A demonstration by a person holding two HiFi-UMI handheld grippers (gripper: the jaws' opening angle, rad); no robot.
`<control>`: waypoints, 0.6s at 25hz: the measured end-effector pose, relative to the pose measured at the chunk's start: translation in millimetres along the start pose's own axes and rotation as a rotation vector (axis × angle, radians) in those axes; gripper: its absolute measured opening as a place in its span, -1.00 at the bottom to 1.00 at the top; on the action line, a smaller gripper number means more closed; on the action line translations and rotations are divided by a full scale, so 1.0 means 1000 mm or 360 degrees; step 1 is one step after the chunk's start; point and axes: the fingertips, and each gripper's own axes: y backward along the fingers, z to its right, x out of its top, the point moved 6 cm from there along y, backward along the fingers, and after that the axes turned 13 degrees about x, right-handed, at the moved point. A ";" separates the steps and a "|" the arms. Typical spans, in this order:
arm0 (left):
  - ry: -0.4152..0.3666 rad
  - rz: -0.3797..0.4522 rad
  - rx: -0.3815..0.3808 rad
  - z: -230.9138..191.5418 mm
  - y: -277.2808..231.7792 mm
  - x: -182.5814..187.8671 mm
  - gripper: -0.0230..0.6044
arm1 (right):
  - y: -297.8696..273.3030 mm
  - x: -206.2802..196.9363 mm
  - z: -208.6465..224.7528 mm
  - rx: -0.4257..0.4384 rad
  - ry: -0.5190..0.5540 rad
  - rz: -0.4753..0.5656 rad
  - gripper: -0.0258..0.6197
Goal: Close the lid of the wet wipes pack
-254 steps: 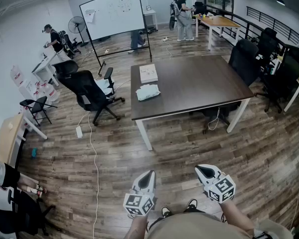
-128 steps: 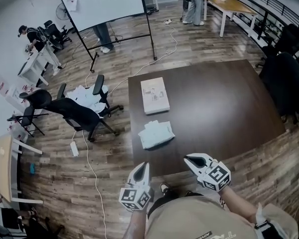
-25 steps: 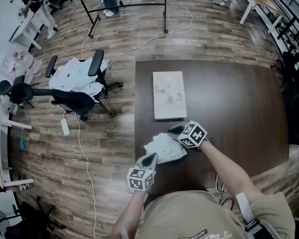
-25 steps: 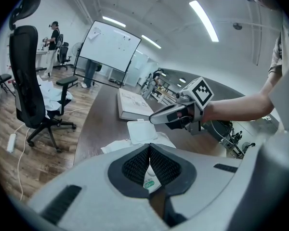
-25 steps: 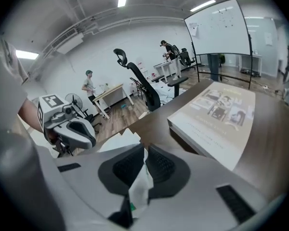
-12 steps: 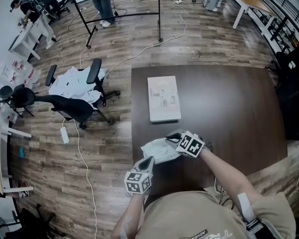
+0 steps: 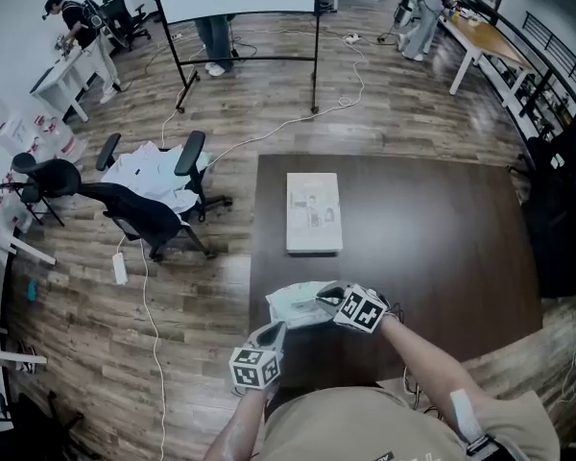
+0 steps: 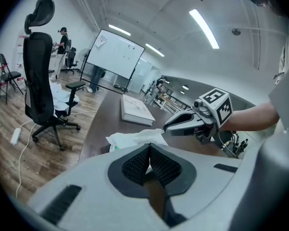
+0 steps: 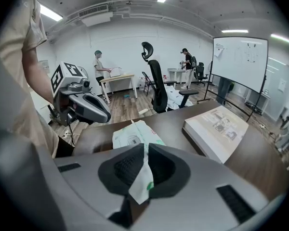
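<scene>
The right gripper (image 7: pixel 326 296) is clenching an edge of the wipes pack (image 7: pixel 290 305), which is lying on the table (image 7: pixel 442 248) at 6 o'clock from the book (image 7: pixel 314 212). The left gripper (image 7: pixel 275 332) is hovering at 7 o'clock of the wipes pack, its jaws pressing together on nothing.

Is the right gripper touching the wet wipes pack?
Touching. The right gripper view shows the right gripper shut on the wet wipes pack, its edge pinched between the jaws.
</scene>
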 end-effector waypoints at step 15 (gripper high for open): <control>0.0026 0.0007 0.0030 0.004 0.019 -0.020 -0.90 | -0.011 -0.031 -0.019 -0.0014 -0.0092 -0.0065 -0.84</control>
